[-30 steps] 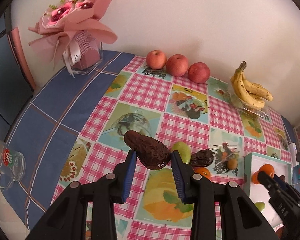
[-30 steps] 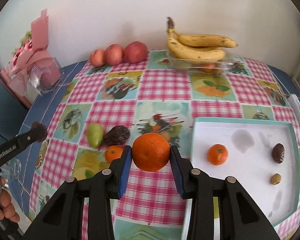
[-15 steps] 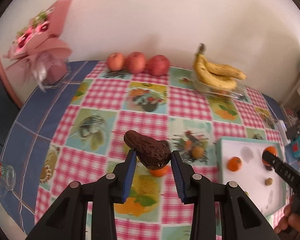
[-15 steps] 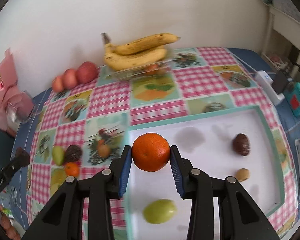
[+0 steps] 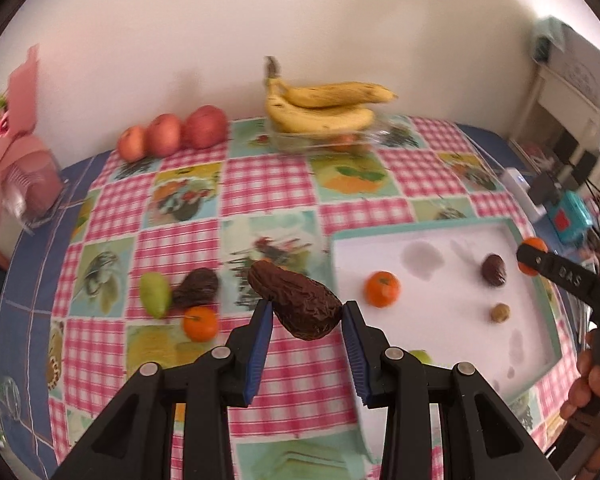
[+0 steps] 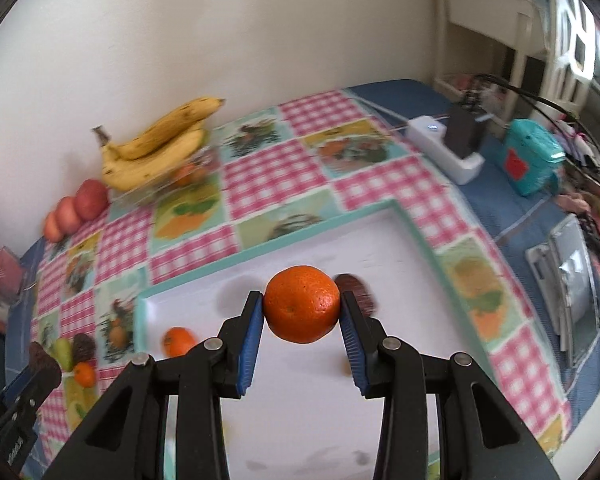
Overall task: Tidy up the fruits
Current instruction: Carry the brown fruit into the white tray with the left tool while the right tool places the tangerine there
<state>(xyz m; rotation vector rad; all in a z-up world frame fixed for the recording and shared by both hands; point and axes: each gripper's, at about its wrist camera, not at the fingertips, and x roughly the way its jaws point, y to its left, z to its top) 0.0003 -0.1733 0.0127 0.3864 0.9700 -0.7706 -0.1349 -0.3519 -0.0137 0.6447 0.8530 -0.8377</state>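
My left gripper (image 5: 307, 306) is shut on a dark brown wrinkled fruit (image 5: 296, 304), held above the checked cloth just left of the white tray (image 5: 420, 229). My right gripper (image 6: 301, 298) is shut on an orange (image 6: 302, 309) and hangs over the tray (image 6: 268, 246). In the tray lie a small orange (image 5: 382, 289), a dark round fruit (image 5: 494, 270), a small brown nut (image 5: 500, 313) and a green fruit (image 5: 422, 357), which is partly hidden. On the cloth sit a green pear (image 5: 155, 294), another dark fruit (image 5: 196, 286) and a small orange (image 5: 199, 323).
Bananas (image 5: 324, 110) rest on a clear container by the wall, beside three apples (image 5: 172, 134). A pink bouquet in a vase (image 5: 24, 184) stands far left. A power strip (image 6: 446, 148), a teal box (image 6: 534, 162) and cables crowd the right end.
Both grippers have swung to the right across the table with their fruits held. The right one now hangs over the tray, and the left one has come up to the tray's left edge.
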